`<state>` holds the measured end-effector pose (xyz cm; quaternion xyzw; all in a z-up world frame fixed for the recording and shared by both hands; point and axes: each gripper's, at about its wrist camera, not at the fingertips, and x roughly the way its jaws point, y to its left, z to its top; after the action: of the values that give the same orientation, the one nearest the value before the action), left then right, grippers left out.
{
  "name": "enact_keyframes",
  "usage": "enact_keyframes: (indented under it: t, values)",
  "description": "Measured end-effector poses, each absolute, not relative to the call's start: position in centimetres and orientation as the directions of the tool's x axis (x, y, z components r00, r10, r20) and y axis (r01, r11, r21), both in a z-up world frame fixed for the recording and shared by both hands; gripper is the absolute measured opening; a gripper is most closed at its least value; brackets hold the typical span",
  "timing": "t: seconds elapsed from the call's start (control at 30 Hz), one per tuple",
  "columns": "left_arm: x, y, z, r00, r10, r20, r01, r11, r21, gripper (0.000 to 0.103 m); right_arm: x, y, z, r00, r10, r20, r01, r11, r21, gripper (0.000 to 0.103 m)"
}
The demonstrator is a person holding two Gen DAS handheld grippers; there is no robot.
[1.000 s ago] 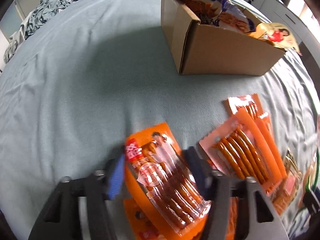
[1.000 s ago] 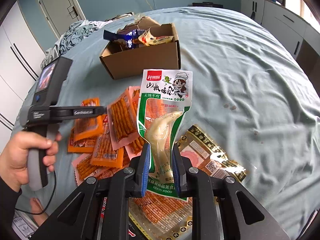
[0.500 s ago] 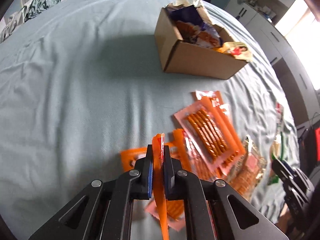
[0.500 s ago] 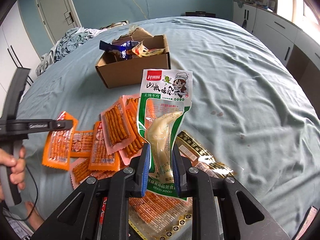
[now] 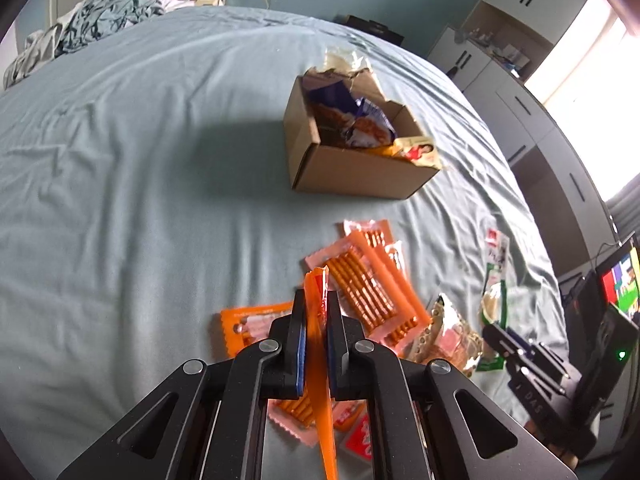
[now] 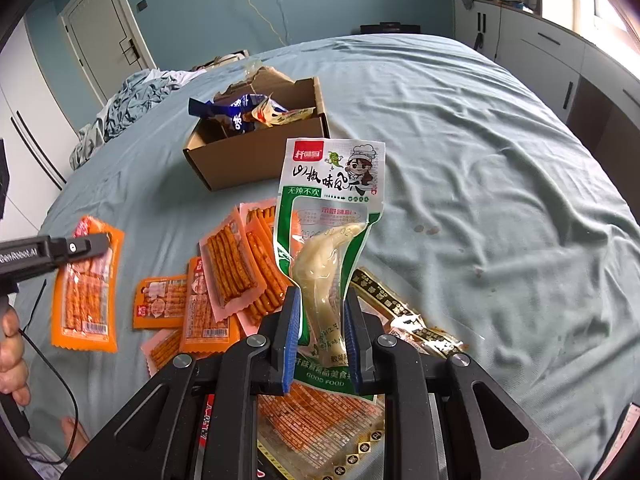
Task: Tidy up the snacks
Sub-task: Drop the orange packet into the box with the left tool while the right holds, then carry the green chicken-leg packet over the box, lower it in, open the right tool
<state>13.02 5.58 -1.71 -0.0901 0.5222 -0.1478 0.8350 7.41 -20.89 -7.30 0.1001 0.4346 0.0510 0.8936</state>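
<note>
My left gripper [image 5: 315,316] is shut on an orange snack-stick packet [image 5: 318,344], seen edge-on and held above the bed; in the right wrist view the same packet [image 6: 86,296] hangs flat from the left gripper [image 6: 94,242]. My right gripper [image 6: 320,320] is shut on a green-and-white chicken-foot pouch [image 6: 330,216], held upright above the pile. An open cardboard box [image 5: 360,172] with several snack bags stands further back, also in the right wrist view [image 6: 256,160]. Several orange and pink stick packets [image 6: 224,272] lie between the grippers and the box.
Gold-black packets [image 6: 400,312] lie right of the pile. A heap of clothes [image 6: 132,100] sits at the bed's far left. White cabinets [image 6: 540,52] line the right wall. The blue sheet [image 5: 120,200] stretches left of the box.
My left gripper has closed on the orange packet and lifted it off the bed, rising and pulling back. The right gripper keeps holding its pouch and has risen slightly.
</note>
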Motion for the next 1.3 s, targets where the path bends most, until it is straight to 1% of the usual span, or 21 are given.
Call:
enact_keyframes:
  t: [0.13,0.27,0.4,0.6,0.67,0.77,0.8,0.83,0.87,0.9,0.93,0.97,1.03,1.07,1.13,1.3]
  values:
    - [14.7,4.8,-0.8,0.456,-0.333,-0.825,0.164,0.943,-0.290,0.006,7.8,-21.6,-7.4,0.610,0.184,-0.771,0.015,0.970,0.243,0.019]
    - [18.3,4.2,1.5,0.507,-0.319,-0.801,0.189,0.948,-0.258,0.006,8.3,-21.9,-7.5,0.609,0.205,-0.766,0.016,0.963,0.271,0.019]
    - [23.2,4.1,2.9,0.527,-0.390,-0.755,0.180,0.920,-0.349,0.006,8.8,-22.4,-8.1,0.584,0.256,-0.771,0.021,0.944,0.330,0.019]
    - [28.7,1.2,4.7,0.563,-0.469,-0.681,0.190,0.875,-0.445,0.007,9.7,-23.0,-9.1,0.561,0.264,-0.784,0.041,0.938,0.344,0.019]
    - [29.8,0.0,5.5,0.583,-0.480,-0.655,0.206,0.868,-0.452,0.007,9.9,-23.1,-9.3,0.553,0.276,-0.786,0.047,0.932,0.360,0.019]
    - [31.1,-1.6,7.1,0.638,-0.470,-0.610,0.243,0.874,-0.420,0.008,10.2,-23.4,-9.5,0.547,0.296,-0.783,0.051,0.922,0.384,0.019]
    - [31.4,-1.9,7.3,0.652,-0.459,-0.604,0.245,0.881,-0.404,0.014,10.2,-23.4,-9.5,0.548,0.296,-0.782,0.050,0.922,0.384,0.019]
    - [31.8,-2.3,7.5,0.670,-0.434,-0.602,0.240,0.894,-0.377,0.021,10.2,-23.4,-9.6,0.548,0.295,-0.783,0.050,0.923,0.382,0.019]
    - [32.0,-2.5,7.5,0.678,-0.409,-0.611,0.228,0.907,-0.354,0.033,10.3,-23.4,-9.7,0.547,0.292,-0.784,0.049,0.924,0.379,0.019]
    - [32.4,-2.6,7.3,0.686,-0.368,-0.628,0.203,0.925,-0.321,0.066,10.4,-23.4,-9.8,0.545,0.293,-0.786,0.050,0.924,0.379,0.019]
    - [32.5,-2.5,7.1,0.695,-0.330,-0.639,0.178,0.940,-0.291,0.080,10.5,-23.4,-9.9,0.543,0.294,-0.786,0.051,0.923,0.381,0.019]
    - [32.2,-2.2,7.0,0.716,-0.295,-0.633,0.160,0.952,-0.262,0.080,10.5,-23.4,-10.0,0.543,0.297,-0.786,0.051,0.922,0.384,0.019]
    - [31.1,-1.3,6.9,0.737,-0.278,-0.615,0.168,0.958,-0.232,0.080,10.5,-23.5,-10.0,0.545,0.300,-0.783,0.051,0.920,0.388,0.019]
    - [30.4,-0.8,6.6,0.732,-0.268,-0.626,0.172,0.962,-0.211,0.080,10.5,-23.6,-10.0,0.547,0.300,-0.781,0.052,0.920,0.390,0.019]
    - [29.0,0.1,5.9,0.719,-0.244,-0.650,0.165,0.969,-0.181,0.080,10.5,-23.7,-10.0,0.552,0.304,-0.776,0.052,0.917,0.396,0.019]
    - [23.9,2.9,2.8,0.620,-0.198,-0.759,0.159,0.979,-0.126,0.080,9.8,-23.6,-9.2,0.576,0.296,-0.762,0.039,0.921,0.387,0.019]
